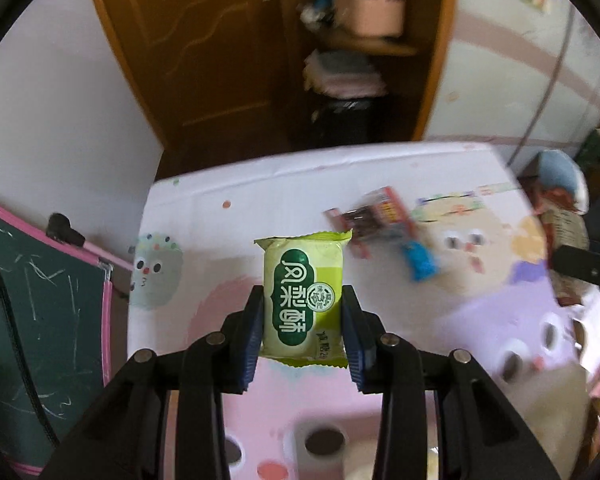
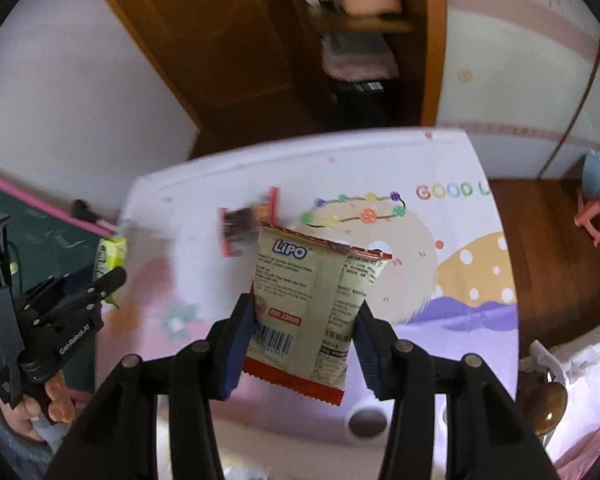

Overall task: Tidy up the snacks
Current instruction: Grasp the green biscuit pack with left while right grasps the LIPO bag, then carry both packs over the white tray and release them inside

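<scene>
The green snack packet (image 1: pixel 303 300) stands upright between my left claw's (image 1: pixel 303 316) jaws, clamped by its long sides and lifted clear of the cartoon mat (image 1: pixel 188 240). My right claw (image 2: pixel 306 316) pinches the beige Lipo bag (image 2: pixel 312 304) the same way, long axis pointing away from me. The red packets (image 1: pixel 374 216) and blue packet (image 1: pixel 420 260) lie ahead on the mat, right of the left claw, so I judge the right claw nearer them.

Soft even daylight, motion-blurred backgrounds, strong fisheye bending and dark vignetted corners.
</scene>
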`<state>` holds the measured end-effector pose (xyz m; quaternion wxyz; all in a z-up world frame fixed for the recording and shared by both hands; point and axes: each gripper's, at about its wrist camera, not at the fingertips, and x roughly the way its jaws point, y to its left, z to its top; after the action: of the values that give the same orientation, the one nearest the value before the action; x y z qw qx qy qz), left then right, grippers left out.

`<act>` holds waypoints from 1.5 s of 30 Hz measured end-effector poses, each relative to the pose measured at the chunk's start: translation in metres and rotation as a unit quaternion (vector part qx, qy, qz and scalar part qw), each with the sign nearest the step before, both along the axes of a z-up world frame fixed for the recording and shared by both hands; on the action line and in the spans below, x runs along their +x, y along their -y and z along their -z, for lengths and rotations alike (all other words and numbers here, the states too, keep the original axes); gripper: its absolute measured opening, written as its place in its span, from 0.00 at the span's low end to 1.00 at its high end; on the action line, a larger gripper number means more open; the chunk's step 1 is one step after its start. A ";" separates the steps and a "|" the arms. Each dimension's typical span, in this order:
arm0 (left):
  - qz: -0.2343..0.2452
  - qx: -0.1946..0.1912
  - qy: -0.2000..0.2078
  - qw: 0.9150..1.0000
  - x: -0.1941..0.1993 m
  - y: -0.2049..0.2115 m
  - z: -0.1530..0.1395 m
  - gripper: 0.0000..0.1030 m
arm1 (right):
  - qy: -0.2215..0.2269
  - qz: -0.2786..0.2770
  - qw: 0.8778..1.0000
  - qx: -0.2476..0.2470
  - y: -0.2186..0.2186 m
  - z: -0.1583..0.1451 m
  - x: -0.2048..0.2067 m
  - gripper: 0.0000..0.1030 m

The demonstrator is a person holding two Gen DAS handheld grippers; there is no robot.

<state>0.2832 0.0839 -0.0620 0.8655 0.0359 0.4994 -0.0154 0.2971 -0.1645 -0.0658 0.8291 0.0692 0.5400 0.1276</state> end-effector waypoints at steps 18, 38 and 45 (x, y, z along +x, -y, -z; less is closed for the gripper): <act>0.076 -0.101 0.132 0.983 -0.234 0.058 -0.093 0.34 | 0.225 -0.049 0.973 -0.037 0.001 -0.102 -0.268 0.47; 0.074 -0.076 0.026 0.994 -0.237 0.097 0.014 0.34 | 0.082 0.033 0.992 -0.095 0.041 0.016 -0.279 0.47; 0.072 -0.068 0.022 0.995 -0.219 0.099 0.022 0.36 | 0.081 0.030 0.991 -0.100 0.035 0.025 -0.256 0.47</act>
<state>0.0647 -0.0151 -0.0837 0.8733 0.0134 0.4742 -0.1105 0.0407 -0.1998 -0.0911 0.8762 -0.0086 0.4790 0.0535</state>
